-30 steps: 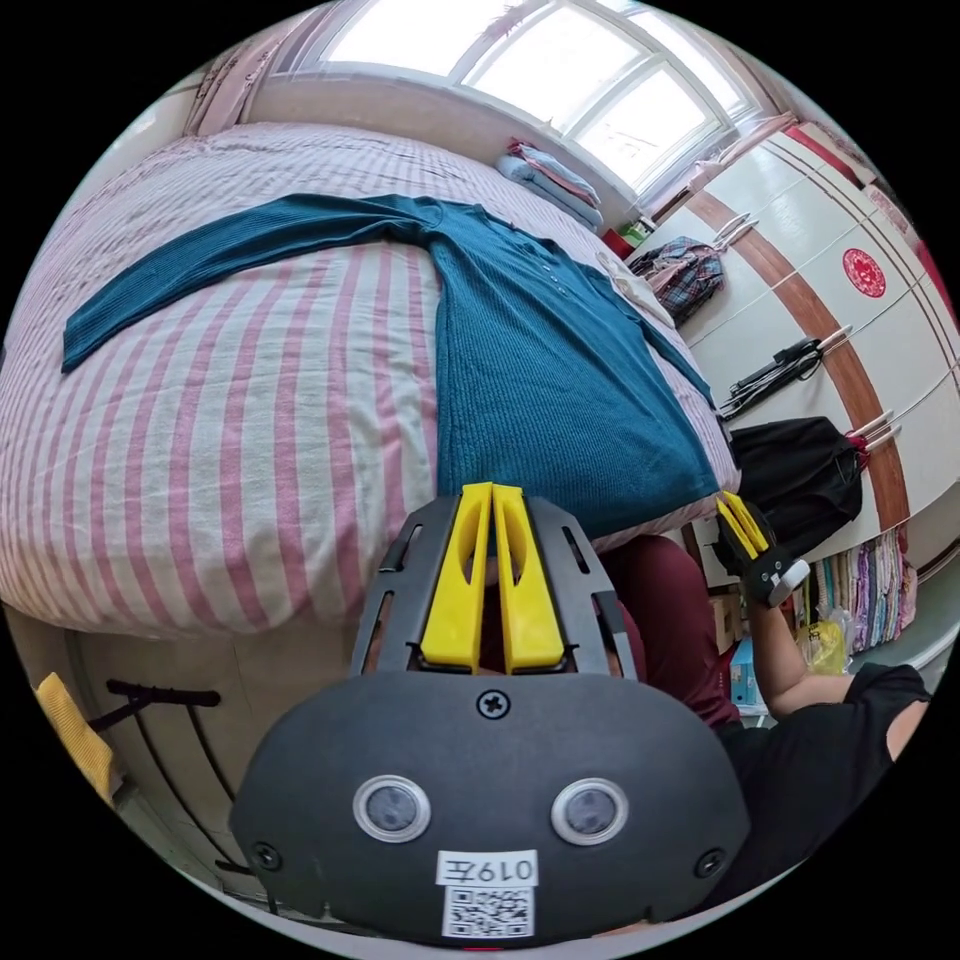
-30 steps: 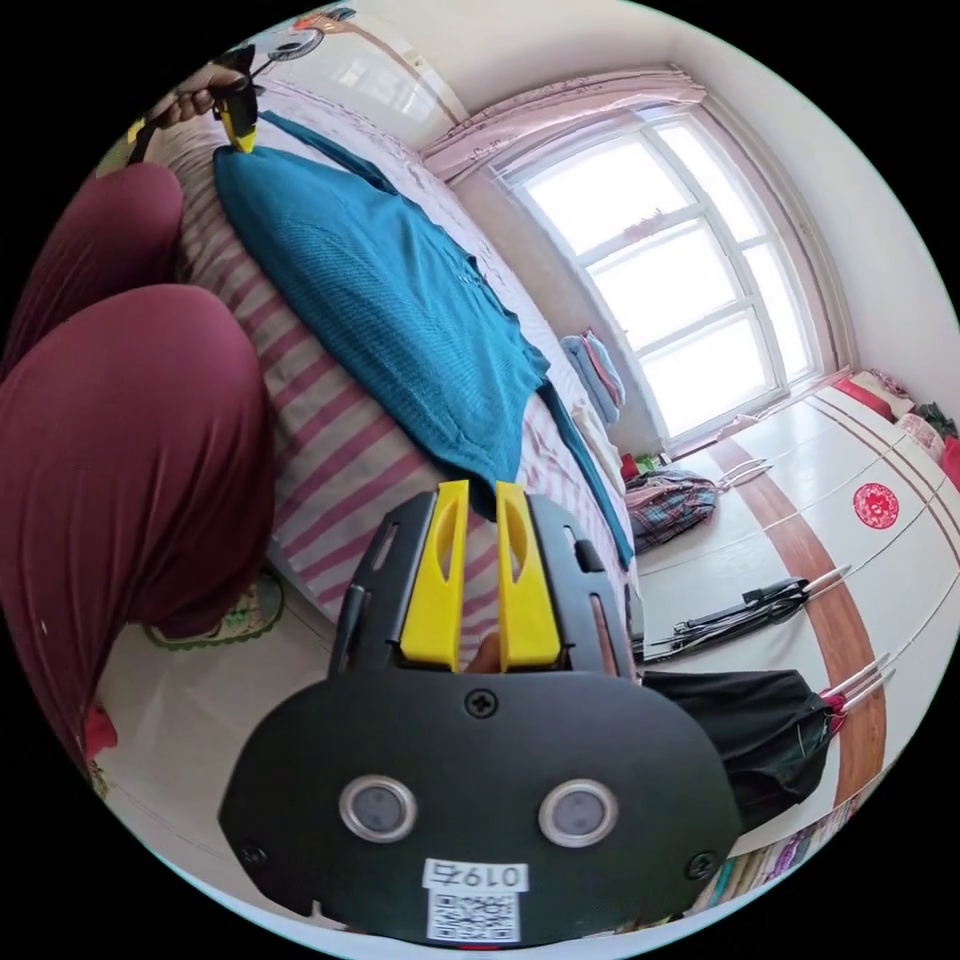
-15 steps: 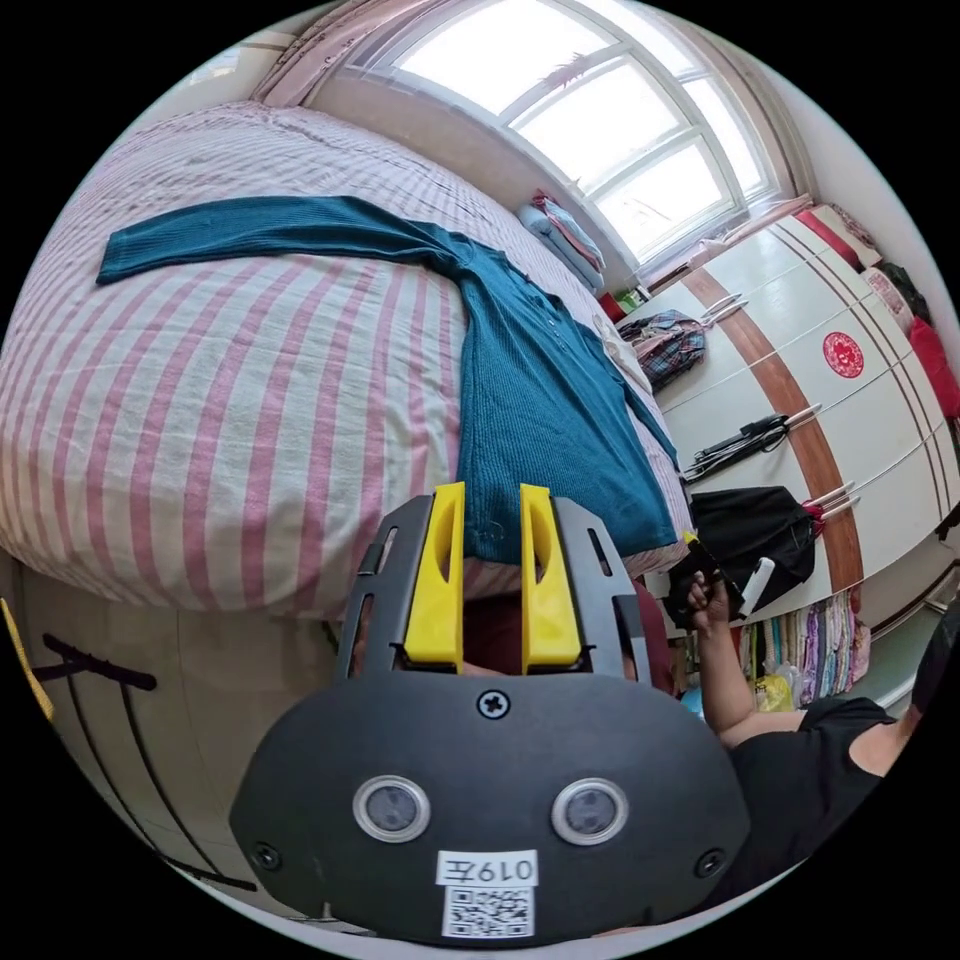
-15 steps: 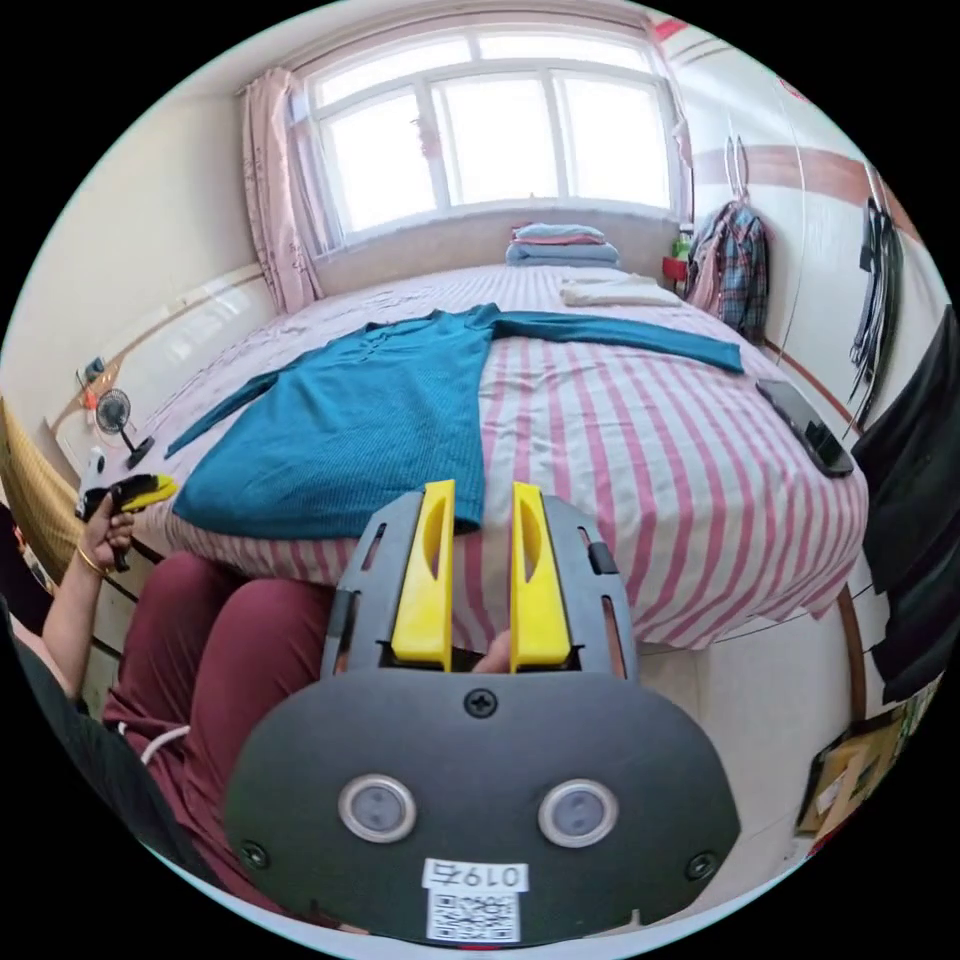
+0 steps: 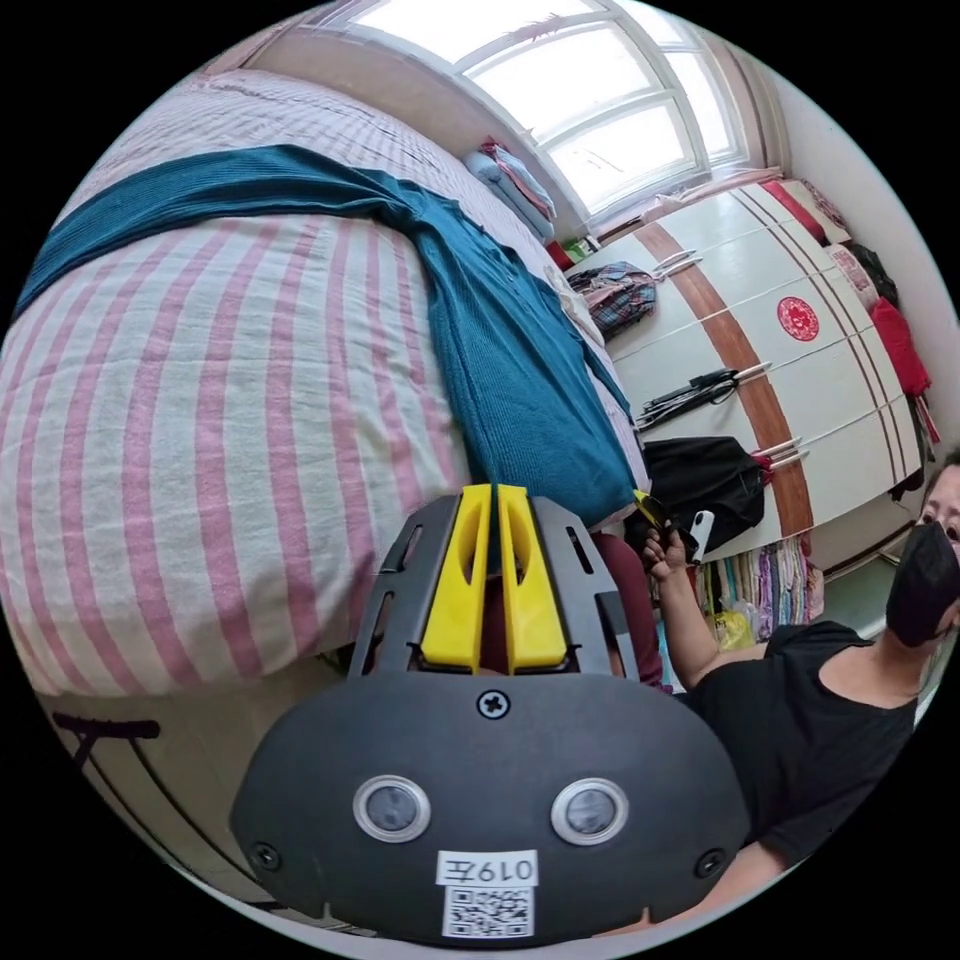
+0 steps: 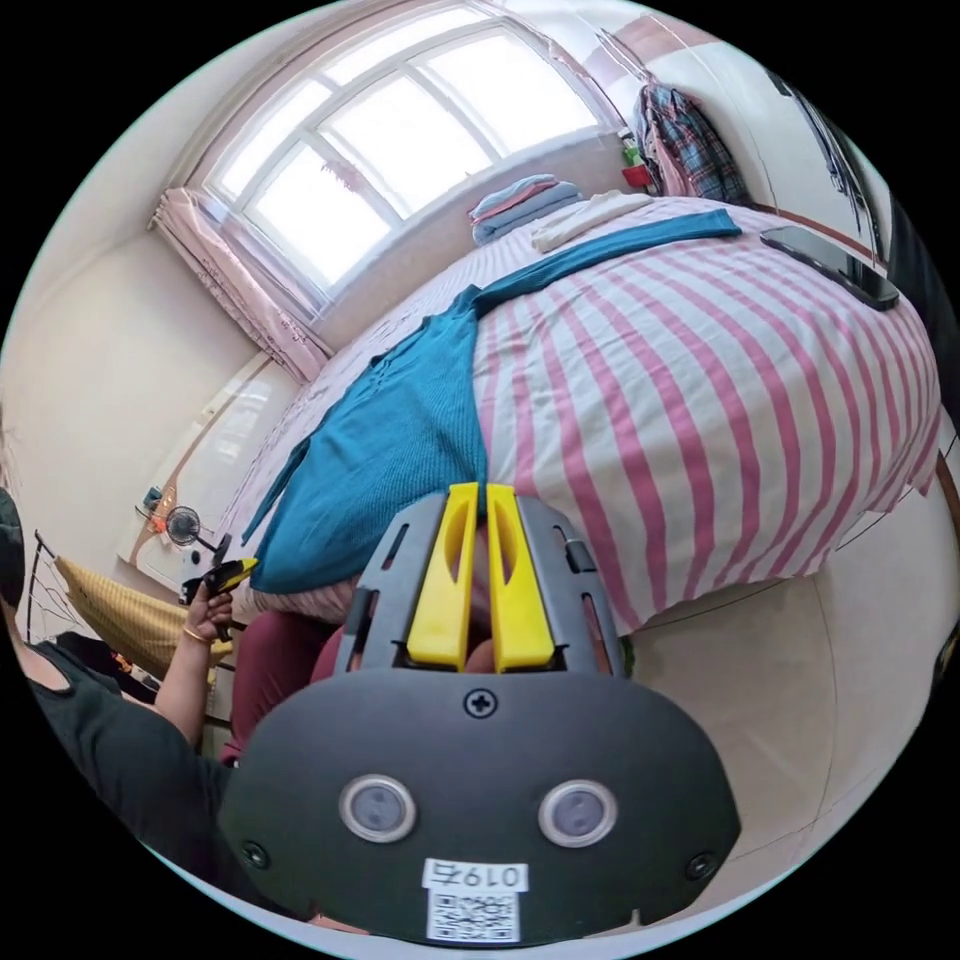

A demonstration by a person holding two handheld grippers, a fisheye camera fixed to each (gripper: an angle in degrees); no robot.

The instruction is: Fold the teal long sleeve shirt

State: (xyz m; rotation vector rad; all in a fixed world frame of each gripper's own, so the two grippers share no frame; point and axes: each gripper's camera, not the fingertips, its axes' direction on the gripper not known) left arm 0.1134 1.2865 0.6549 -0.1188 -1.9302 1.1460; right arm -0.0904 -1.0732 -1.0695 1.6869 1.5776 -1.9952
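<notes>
Teal long sleeve shirt (image 5: 520,360) lies spread flat on the bed (image 5: 230,420), whose cover is striped pink and white. Its hem hangs over the bed edge nearest both tools. In the left gripper view, the left tool (image 5: 493,500) has its yellow jaws drawn nearly together, a thin slit between them, with the tips at one hem corner of the shirt; whether cloth is pinched there I cannot tell. From those tips the shirt body runs straight ahead and away, and one sleeve stretches off across the stripes towards the far side. In the right gripper view, the right tool (image 6: 476,500) is likewise almost closed, its tips at the other hem corner, and again a grip on the cloth cannot be confirmed. Ahead of that tool the shirt body runs off to one side of the jaws and bare striped cover to the other. Beyond it, the second sleeve reaches towards a dark phone (image 6: 830,265) lying on the bed. Folded clothes (image 6: 525,205) sit stacked at the far end, under the window (image 6: 400,140).
</notes>
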